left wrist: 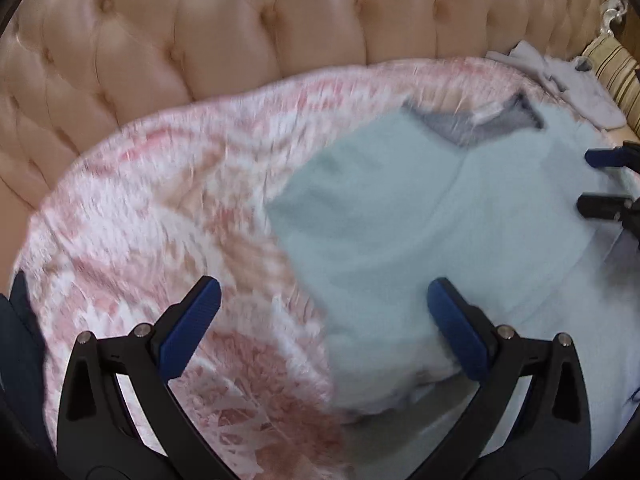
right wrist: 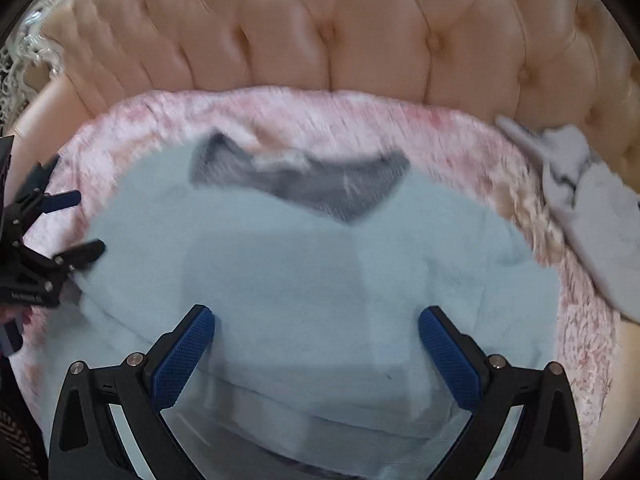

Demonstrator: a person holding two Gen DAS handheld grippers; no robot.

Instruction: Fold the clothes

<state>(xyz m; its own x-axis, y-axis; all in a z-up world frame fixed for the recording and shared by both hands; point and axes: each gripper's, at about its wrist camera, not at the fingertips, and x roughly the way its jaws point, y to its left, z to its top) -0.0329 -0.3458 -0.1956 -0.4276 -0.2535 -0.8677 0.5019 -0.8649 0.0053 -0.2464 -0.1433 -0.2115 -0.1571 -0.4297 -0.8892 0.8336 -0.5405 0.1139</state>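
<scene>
The light blue sweater [right wrist: 312, 280] lies flat on the pink fuzzy blanket [right wrist: 440, 120], its gray collar [right wrist: 316, 184] toward the sofa back [right wrist: 320, 20]. It runs longways from side to side. The right gripper [right wrist: 316, 354] hangs right over its middle, fingers spread wide, holding nothing. The left gripper [left wrist: 324, 328] is at the sweater's left edge — also spread wide and empty, half over the blanket. So the right one is nearer the middle. Another pale cloth [right wrist: 600, 240] lies off to the right. No words can be read — too blurry.

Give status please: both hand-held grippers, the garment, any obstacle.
Left hand-held gripper open, empty. Right hand-held gripper open, over light blue garment. Garment lies on pink blanket. White clothes apart, not blocking.
</scene>
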